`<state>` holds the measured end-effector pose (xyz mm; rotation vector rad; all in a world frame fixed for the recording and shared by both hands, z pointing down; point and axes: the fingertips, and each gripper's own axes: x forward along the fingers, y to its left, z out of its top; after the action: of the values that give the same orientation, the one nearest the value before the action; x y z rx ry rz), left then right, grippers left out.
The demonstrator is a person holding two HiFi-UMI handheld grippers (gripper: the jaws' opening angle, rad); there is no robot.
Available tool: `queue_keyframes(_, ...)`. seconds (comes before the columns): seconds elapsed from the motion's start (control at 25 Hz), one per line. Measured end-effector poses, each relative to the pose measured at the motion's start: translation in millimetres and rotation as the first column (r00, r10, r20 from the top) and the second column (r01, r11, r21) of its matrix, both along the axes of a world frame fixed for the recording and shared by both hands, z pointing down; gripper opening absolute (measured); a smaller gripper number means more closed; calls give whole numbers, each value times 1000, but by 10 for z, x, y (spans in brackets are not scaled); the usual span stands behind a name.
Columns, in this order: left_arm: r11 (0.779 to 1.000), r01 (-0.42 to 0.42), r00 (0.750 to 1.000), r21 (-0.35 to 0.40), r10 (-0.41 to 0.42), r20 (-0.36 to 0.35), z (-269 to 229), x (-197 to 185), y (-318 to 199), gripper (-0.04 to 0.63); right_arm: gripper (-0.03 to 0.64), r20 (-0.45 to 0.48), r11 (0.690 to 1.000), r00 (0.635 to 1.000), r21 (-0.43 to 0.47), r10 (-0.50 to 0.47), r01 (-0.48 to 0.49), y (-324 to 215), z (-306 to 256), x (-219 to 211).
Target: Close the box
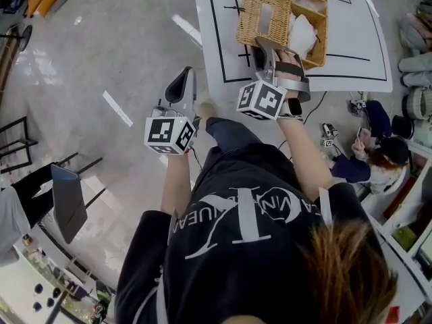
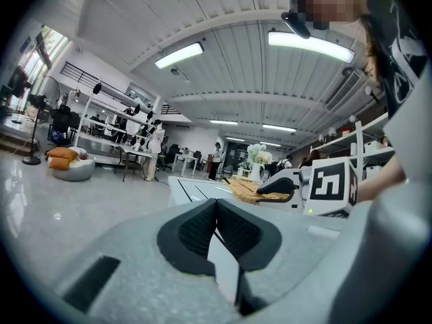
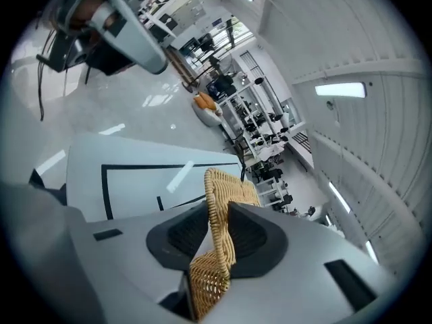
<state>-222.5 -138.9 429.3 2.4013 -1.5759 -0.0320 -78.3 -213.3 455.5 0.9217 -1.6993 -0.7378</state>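
Note:
A wicker box (image 1: 316,20) stands on the white table (image 1: 223,52), with something white (image 1: 302,34) inside. Its flat wicker lid (image 1: 263,17) lies swung out to the left of the box. My right gripper (image 1: 268,48) is at the lid's near edge. In the right gripper view the lid (image 3: 228,189) stands edge-on between the two pads, and my right gripper (image 3: 219,211) is shut on it. My left gripper (image 1: 181,85) hangs over the floor left of the table, shut with nothing in it (image 2: 216,204). From there the wicker (image 2: 244,189) shows far ahead.
Black lines are marked on the table top. A person (image 1: 374,155) crouches on the floor right of the table among cables and small devices (image 1: 329,133). A dark panel on legs (image 1: 67,201) stands at the left. Shelves (image 1: 412,228) line the right side.

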Motion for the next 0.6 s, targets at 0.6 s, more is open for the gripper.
queue_keyframes(0.6, 1000, -21, 999, 20, 20, 29, -156, 355, 79, 8, 74, 520, 997, 851, -32, 77, -70, 47, -594, 241)
